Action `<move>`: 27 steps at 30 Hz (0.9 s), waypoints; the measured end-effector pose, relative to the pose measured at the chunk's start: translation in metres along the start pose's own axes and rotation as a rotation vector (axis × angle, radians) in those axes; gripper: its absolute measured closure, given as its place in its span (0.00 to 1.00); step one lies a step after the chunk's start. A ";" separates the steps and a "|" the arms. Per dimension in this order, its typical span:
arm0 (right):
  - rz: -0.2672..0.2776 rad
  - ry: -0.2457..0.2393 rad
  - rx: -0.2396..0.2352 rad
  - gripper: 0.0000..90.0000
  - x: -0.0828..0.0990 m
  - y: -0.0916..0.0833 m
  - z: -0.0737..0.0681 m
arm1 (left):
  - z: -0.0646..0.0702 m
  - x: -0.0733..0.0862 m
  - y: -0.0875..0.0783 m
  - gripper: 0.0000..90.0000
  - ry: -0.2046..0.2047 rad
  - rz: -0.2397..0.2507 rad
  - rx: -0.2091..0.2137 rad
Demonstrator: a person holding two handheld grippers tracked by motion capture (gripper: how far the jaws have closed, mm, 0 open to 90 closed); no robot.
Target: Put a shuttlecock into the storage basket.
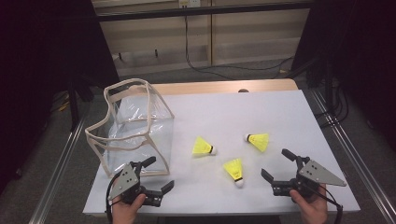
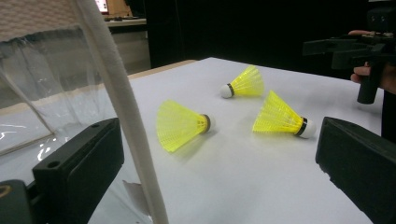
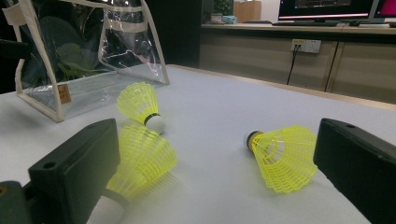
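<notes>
Both grippers sit at the worktop's near edge, jaws spread and empty: left gripper point(image 1: 157, 175) beside the clear bag point(image 1: 135, 126) at the left edge, likely to steady it; right gripper point(image 1: 278, 164) near the right corner, aimed at three yellow shuttlecocks point(image 1: 234, 170) point(image 1: 203, 147) point(image 1: 258, 140) lying mid-worktop, probably bound for the bag.

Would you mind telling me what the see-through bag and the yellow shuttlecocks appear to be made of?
The see-through bag looks like glossy clear vinyl, creased and reflective, edged in cream fabric tape. The yellow shuttlecocks seem to be moulded nylon, given the mesh-like skirts, with white tips, probably cork or foam.
</notes>
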State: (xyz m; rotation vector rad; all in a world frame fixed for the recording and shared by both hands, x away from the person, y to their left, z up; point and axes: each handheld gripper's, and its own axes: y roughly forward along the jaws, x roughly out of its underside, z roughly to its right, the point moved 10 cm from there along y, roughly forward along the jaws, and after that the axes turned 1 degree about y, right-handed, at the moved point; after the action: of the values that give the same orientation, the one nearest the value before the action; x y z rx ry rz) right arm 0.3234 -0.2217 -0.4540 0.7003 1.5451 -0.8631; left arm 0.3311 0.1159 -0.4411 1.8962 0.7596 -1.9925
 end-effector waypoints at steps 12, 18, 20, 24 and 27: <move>0.007 -0.002 0.001 0.00 -0.001 0.000 0.000 | 0.011 0.000 0.008 0.01 0.011 -0.019 0.053; 0.004 0.000 -0.002 0.00 -0.001 0.001 0.000 | 0.016 0.000 0.011 0.02 0.006 -0.027 0.073; 0.004 -0.005 -0.004 0.00 -0.001 0.002 -0.001 | 0.017 0.000 0.012 0.02 0.003 -0.029 0.077; 0.006 -0.007 -0.005 0.00 -0.001 0.002 -0.001 | 0.020 0.001 0.014 0.02 0.003 -0.039 0.090; 0.007 -0.001 -0.004 0.00 -0.002 0.002 -0.001 | 0.022 0.000 0.016 0.02 0.004 -0.036 0.098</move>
State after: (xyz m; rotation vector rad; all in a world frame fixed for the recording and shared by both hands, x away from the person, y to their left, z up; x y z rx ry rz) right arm 0.3250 -0.2194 -0.4525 0.7014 1.5421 -0.8552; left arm 0.3210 0.0909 -0.4436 1.9540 0.7140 -2.0846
